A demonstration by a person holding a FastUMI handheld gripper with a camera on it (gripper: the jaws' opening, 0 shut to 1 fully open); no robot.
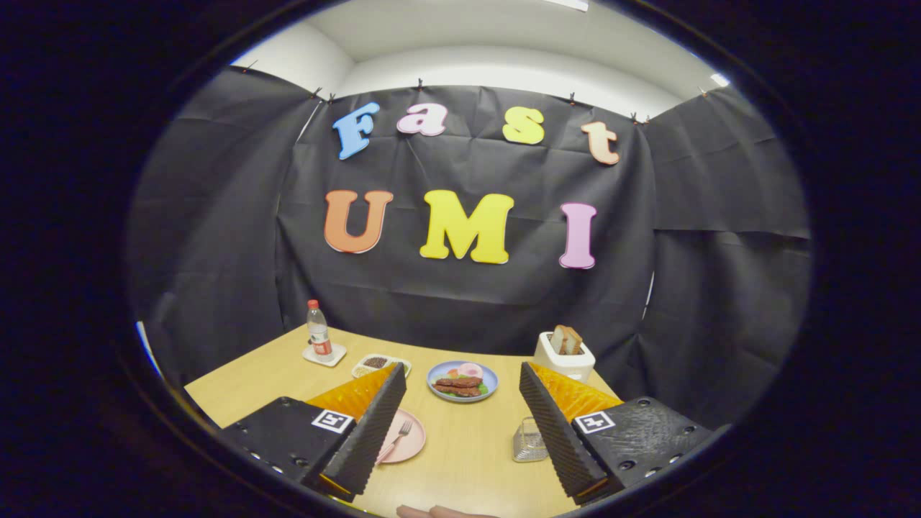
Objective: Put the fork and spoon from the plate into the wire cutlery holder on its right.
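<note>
So nothing's really done yet as far as I can judge. My hand-held gripper [460, 432] is spread wide and holding nothing, hovering above the surface [468, 460] with the fingers [370, 424] well apart. Just past the left finger sits the pink plate [409, 439], partly hidden behind it, and the fork [398, 437] is on the plate. Its long axis runs diagonally: tines up toward the far side and a bit right, handle coming back toward me and left, disappearing behind the finger. The spoon I can't make out, probably tucked behind that same finger, so can't say how it lies. Over by the right finger is the holder [530, 440], standing upright on the surface, and it looks empty from here. So both pieces are left to move, fork first I'd guess. Farther out there's a blue plate [462, 381] of food, a small dish [378, 364], a toaster [565, 354] with bread, and a bottle [318, 332] at the back.
</note>
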